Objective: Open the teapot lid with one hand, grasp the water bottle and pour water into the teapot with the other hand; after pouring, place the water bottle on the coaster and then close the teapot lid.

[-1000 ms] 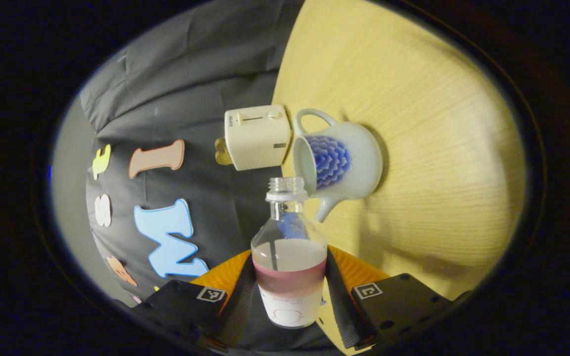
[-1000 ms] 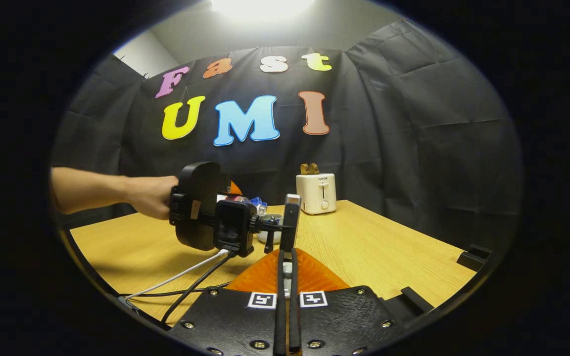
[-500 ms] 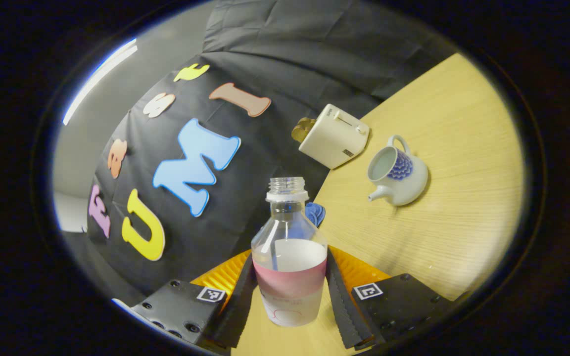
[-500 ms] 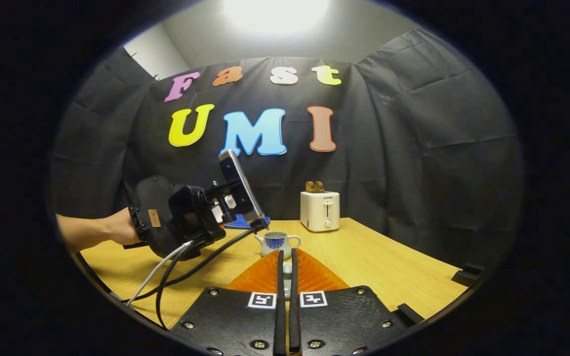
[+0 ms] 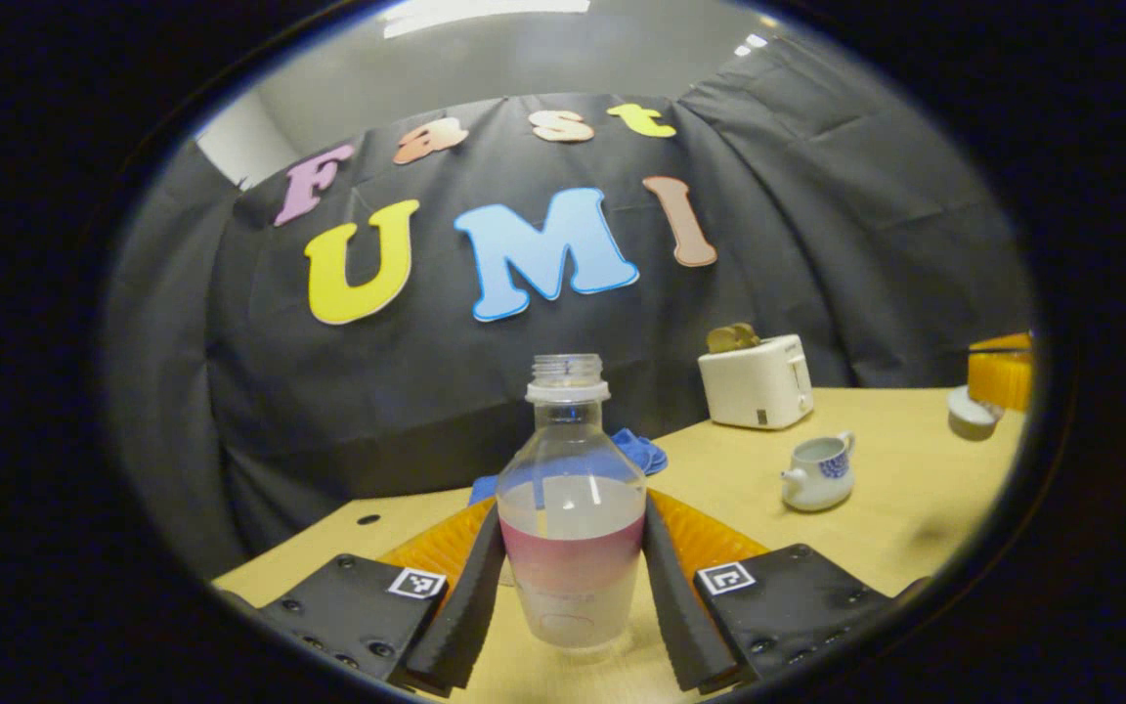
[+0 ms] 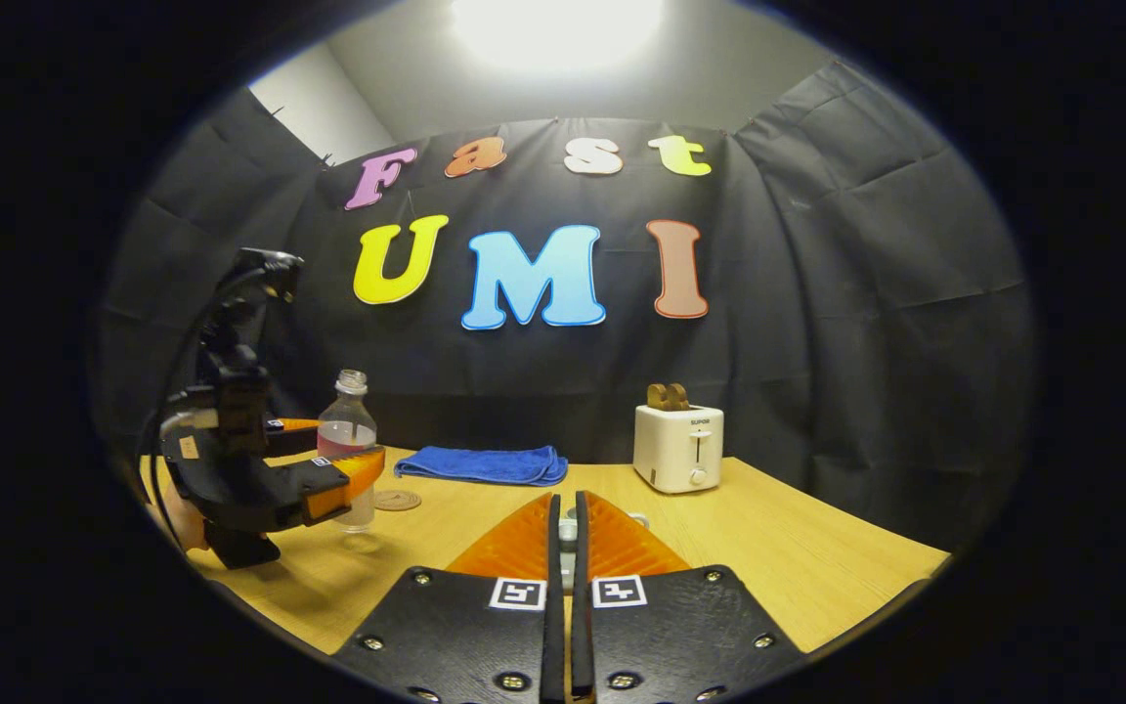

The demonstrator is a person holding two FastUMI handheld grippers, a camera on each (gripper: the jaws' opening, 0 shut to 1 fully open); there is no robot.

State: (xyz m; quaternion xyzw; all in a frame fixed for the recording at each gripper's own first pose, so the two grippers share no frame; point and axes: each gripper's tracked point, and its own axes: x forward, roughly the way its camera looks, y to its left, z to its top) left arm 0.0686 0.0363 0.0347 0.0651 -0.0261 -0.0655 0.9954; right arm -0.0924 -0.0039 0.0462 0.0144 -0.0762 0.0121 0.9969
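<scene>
Now left claw (image 5: pixel 571 587) grips the water bottle (image 5: pixel 571 508) upright so none spills; coaster (image 6: pixel 397 500) waits at its 1 o'clock. Right claw (image 6: pixel 564 548) clenched on lid, prob.

Light wooden table (image 6: pixel 778 548) with teapot (image 5: pixel 819 473), toaster (image 6: pixel 677 447), blue cloth (image 6: pixel 481 464), coaster (image 6: pixel 397 500).

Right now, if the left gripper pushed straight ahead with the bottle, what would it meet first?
Probably the blue cloth just behind the water bottle held in the left gripper, then the booth wall; depth is unclear.
</scene>
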